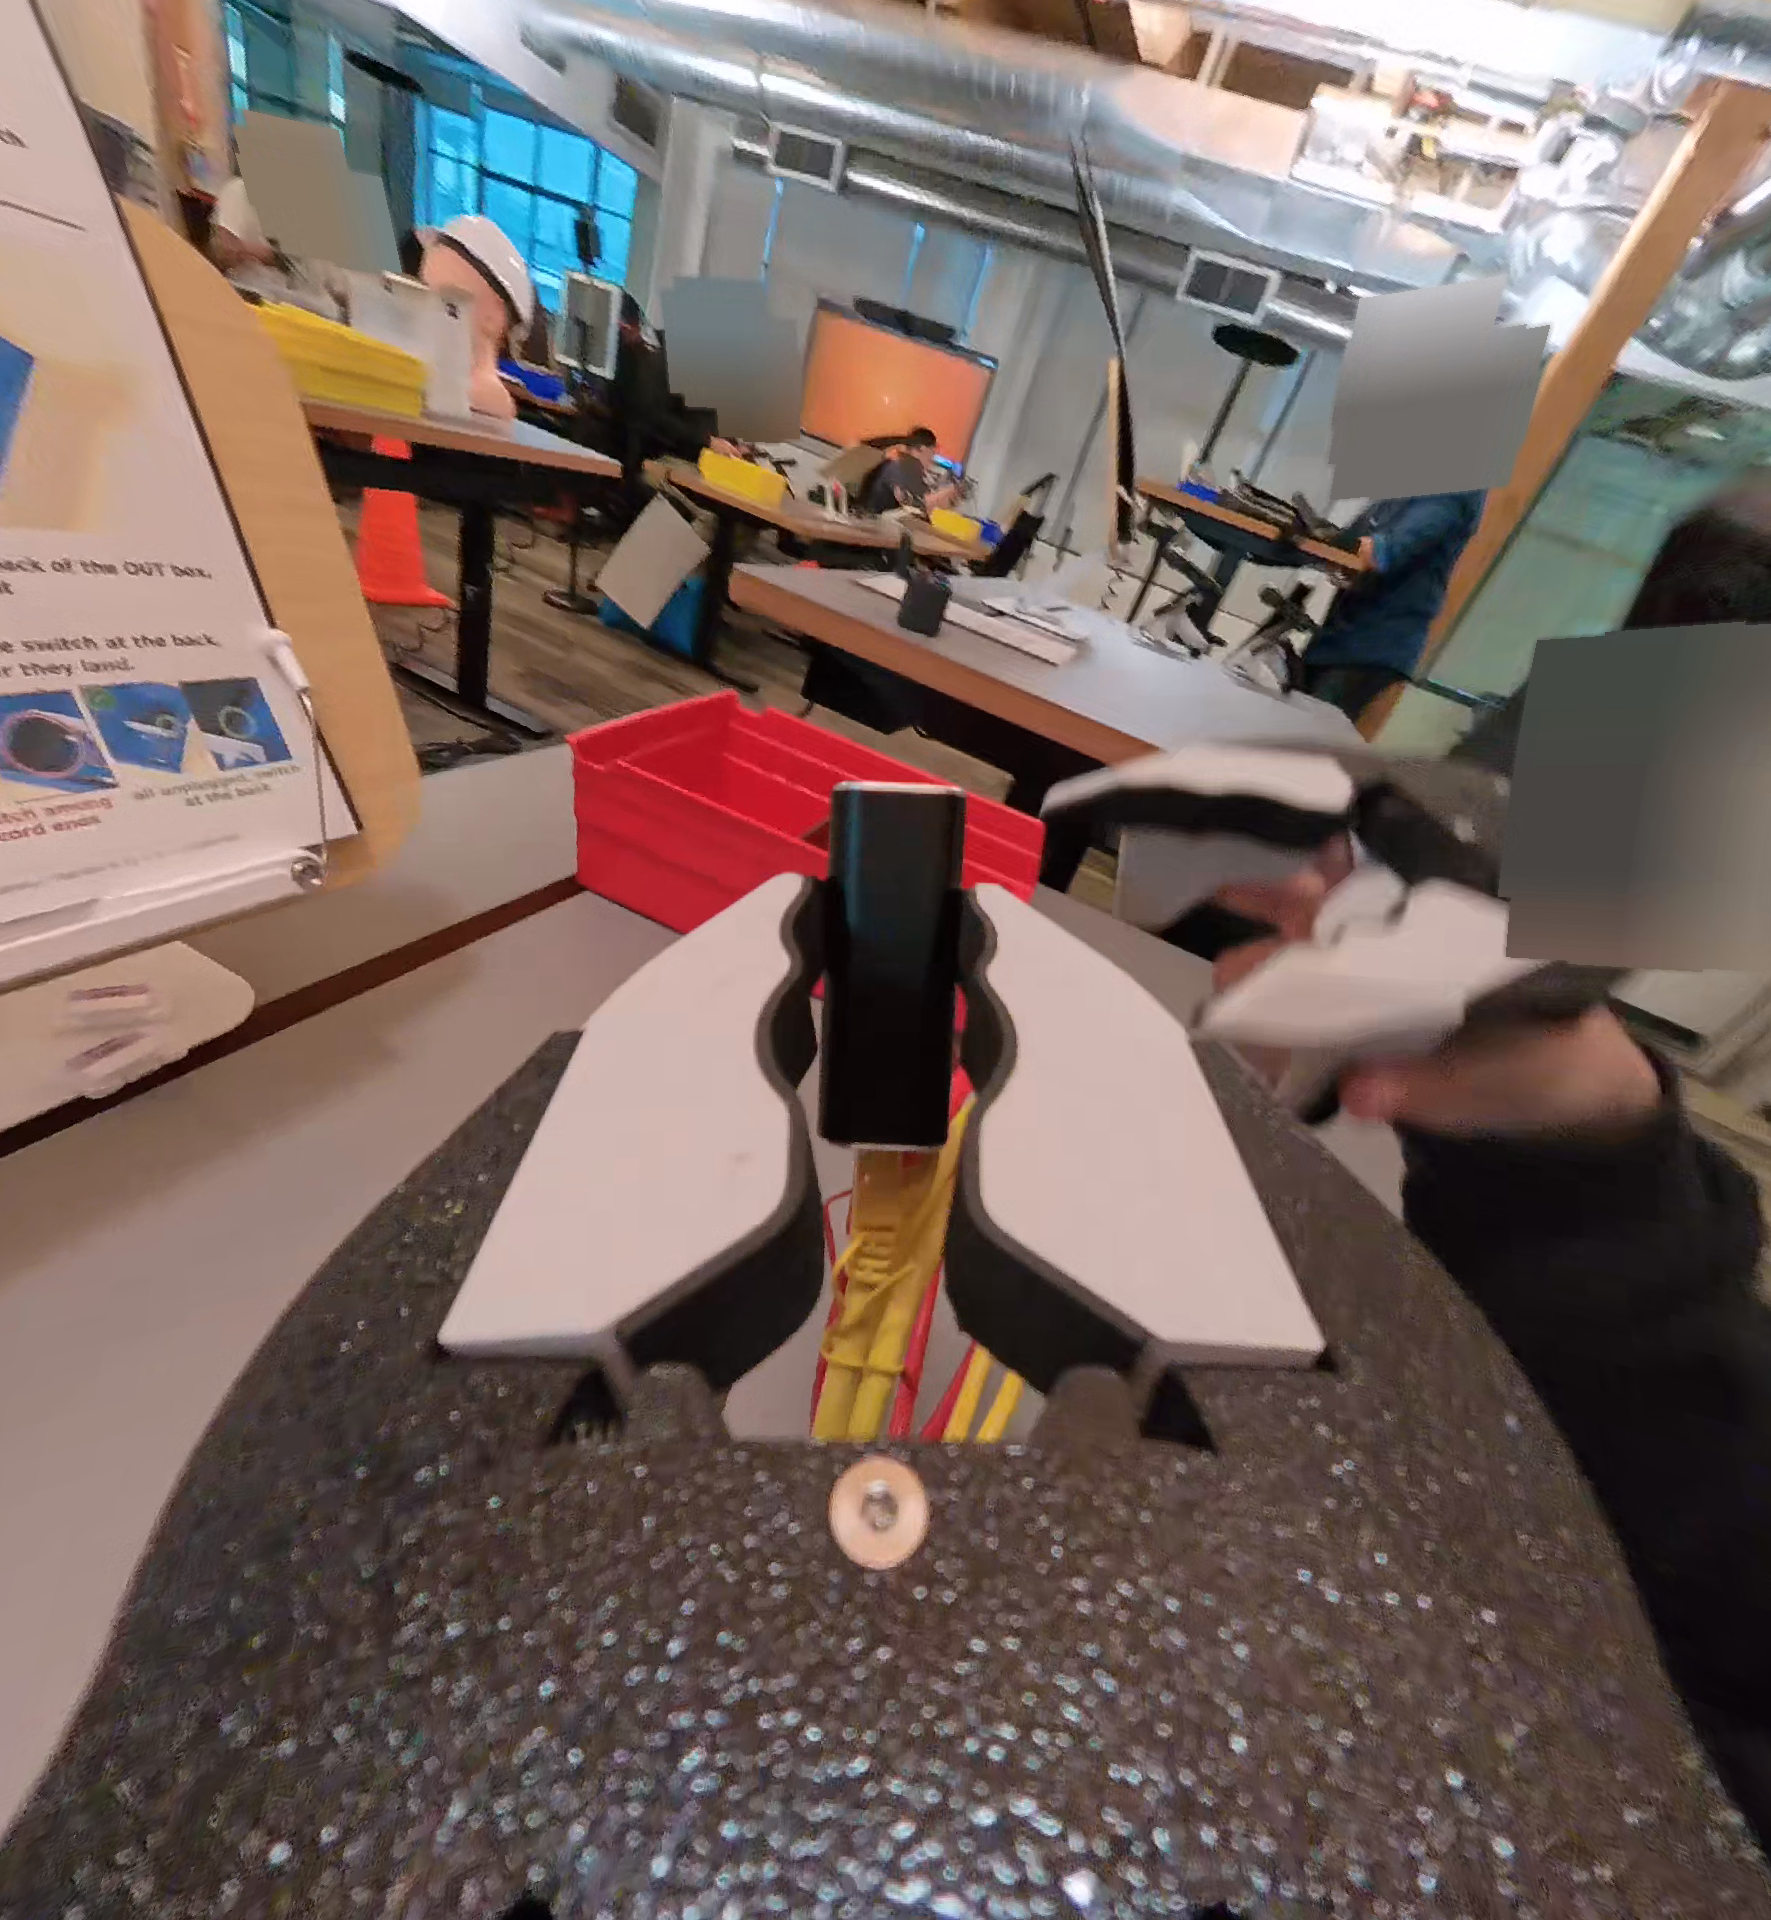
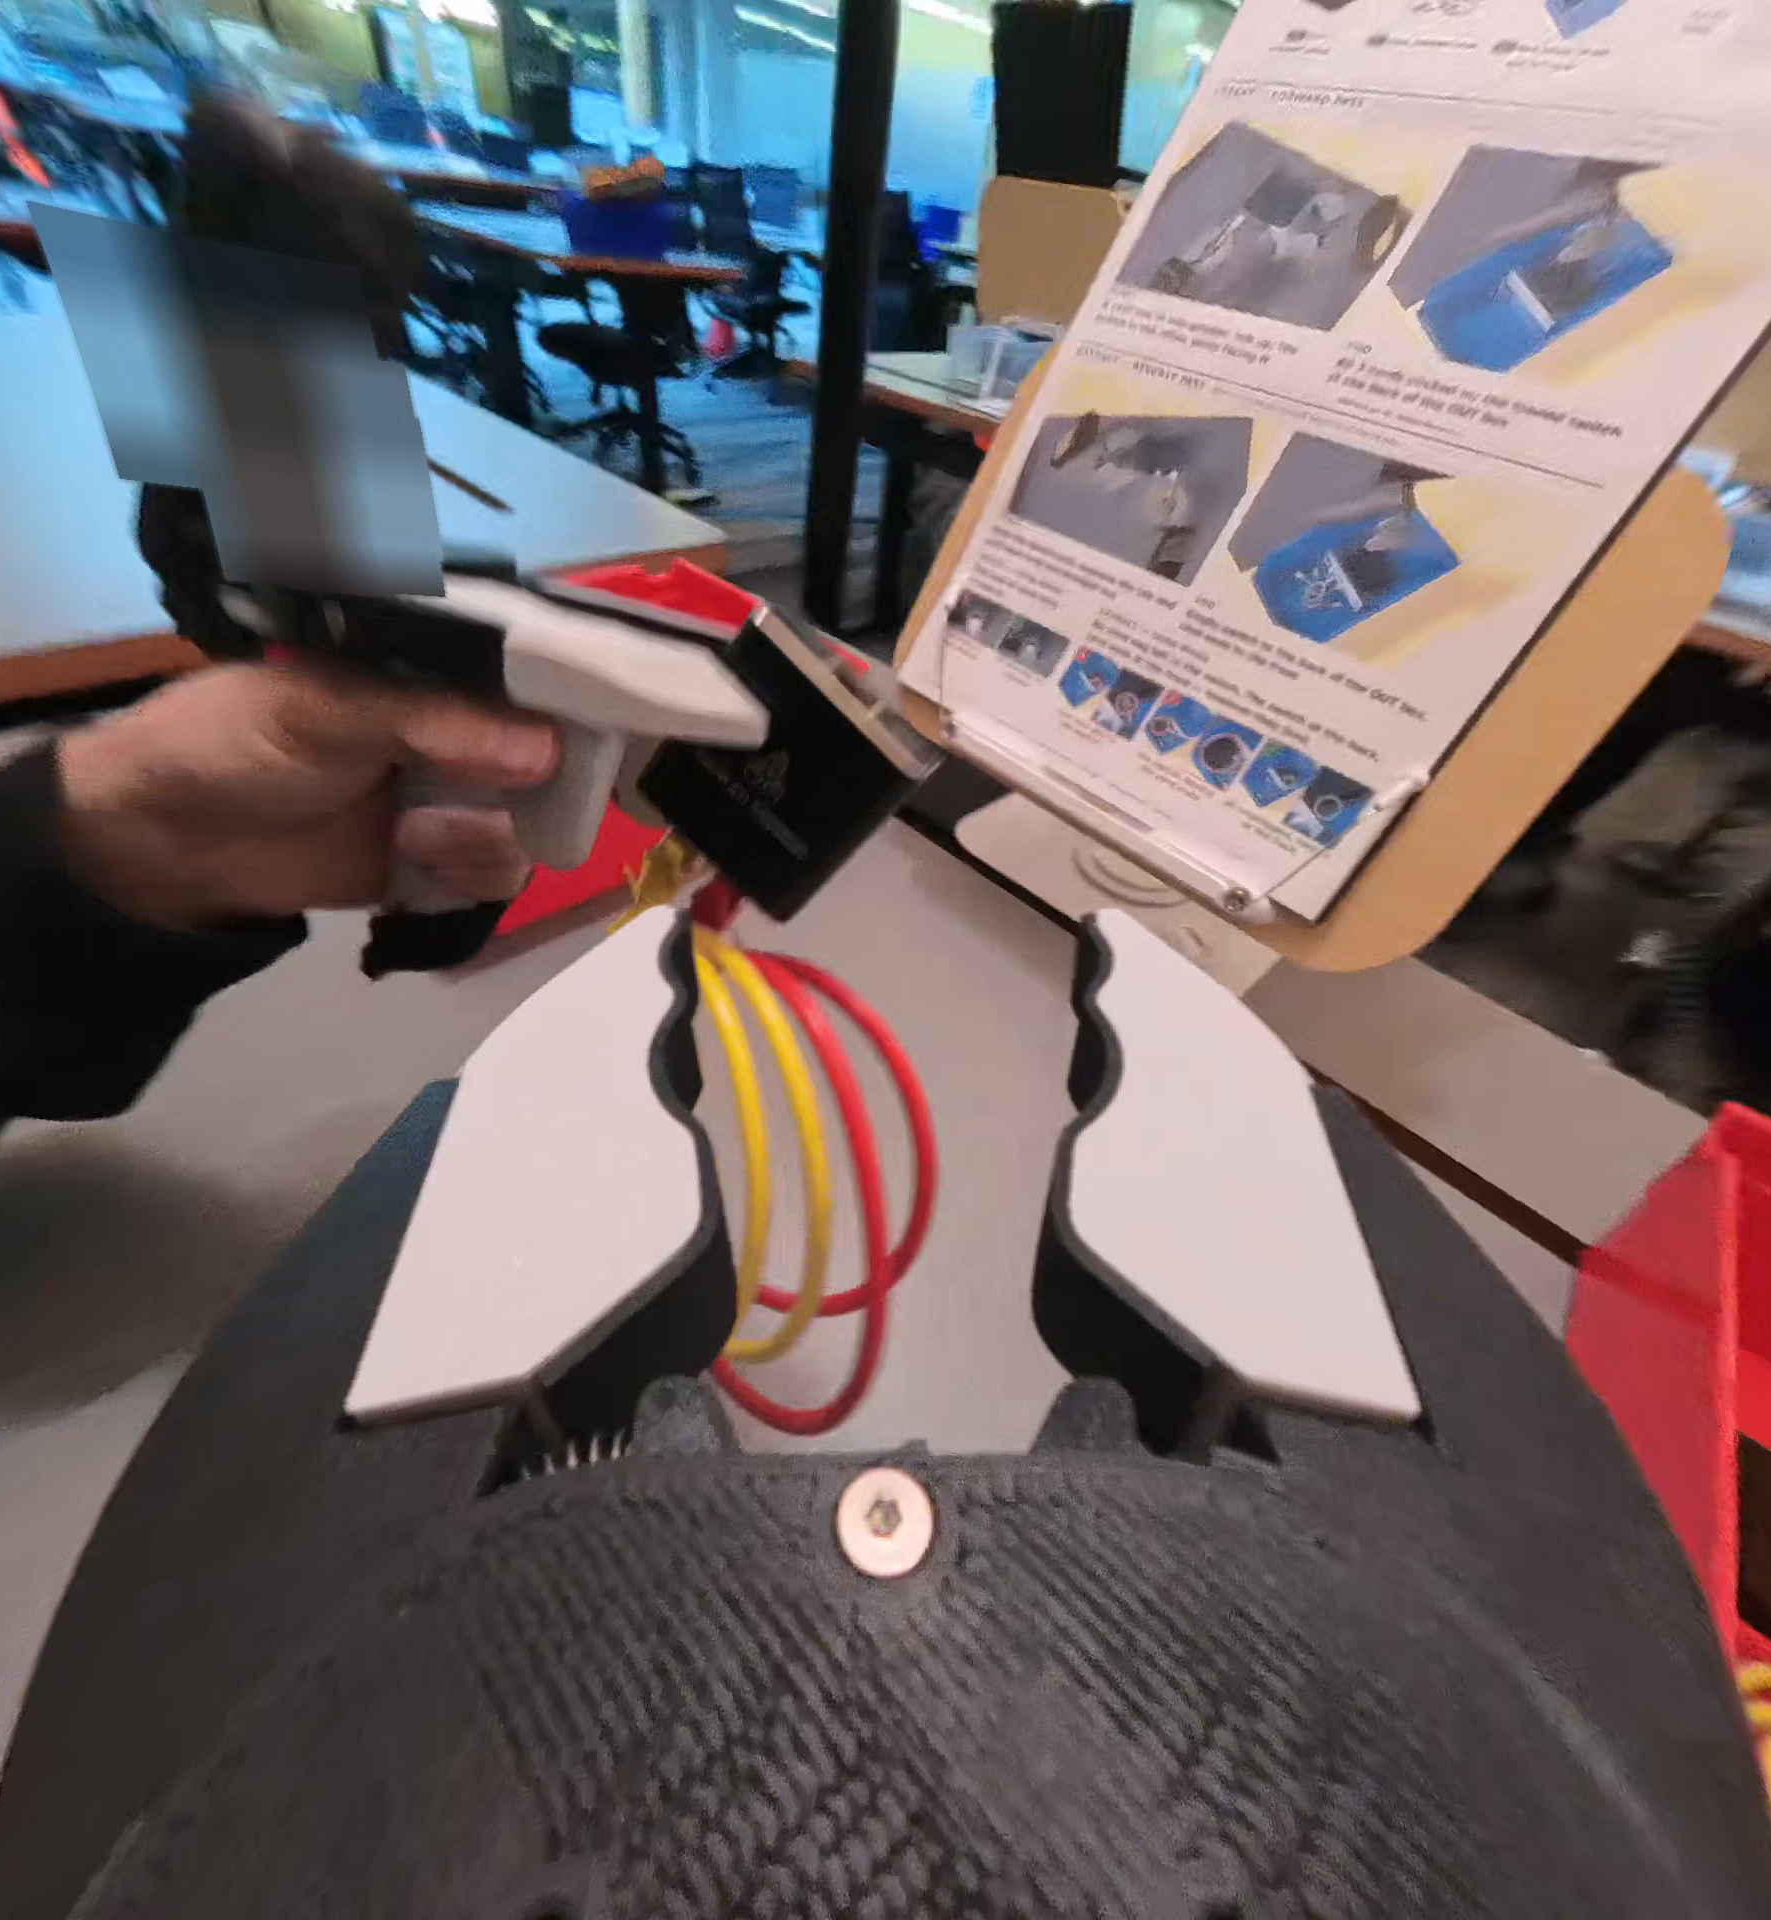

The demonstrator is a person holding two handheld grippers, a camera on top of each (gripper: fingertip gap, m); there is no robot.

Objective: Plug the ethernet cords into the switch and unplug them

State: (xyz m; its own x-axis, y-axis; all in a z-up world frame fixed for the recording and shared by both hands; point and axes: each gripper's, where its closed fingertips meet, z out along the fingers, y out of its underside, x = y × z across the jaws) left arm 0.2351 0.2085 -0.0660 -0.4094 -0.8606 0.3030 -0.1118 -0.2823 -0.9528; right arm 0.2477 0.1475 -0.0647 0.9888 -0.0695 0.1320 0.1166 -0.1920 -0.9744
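- Grey table (image 1: 81, 1351) across lower left of left wrist view, instruction board (image 1: 81, 468) propped at upper left.
- Red bin (image 1: 694, 821) just above centre, at the table's far edge.
- Left gripper (image 1: 891, 914) at centre, jaws clamped on black switch (image 1: 889, 966), held upright off the table.
- Right gripper (image 2: 886, 997) low in right wrist view, jaws wide apart, gripping nothing.
- Yellow cords (image 2: 772, 1143) and red cords (image 2: 886, 1143) looped below the switch, hanging between the right fingers (image 2: 548, 1174).
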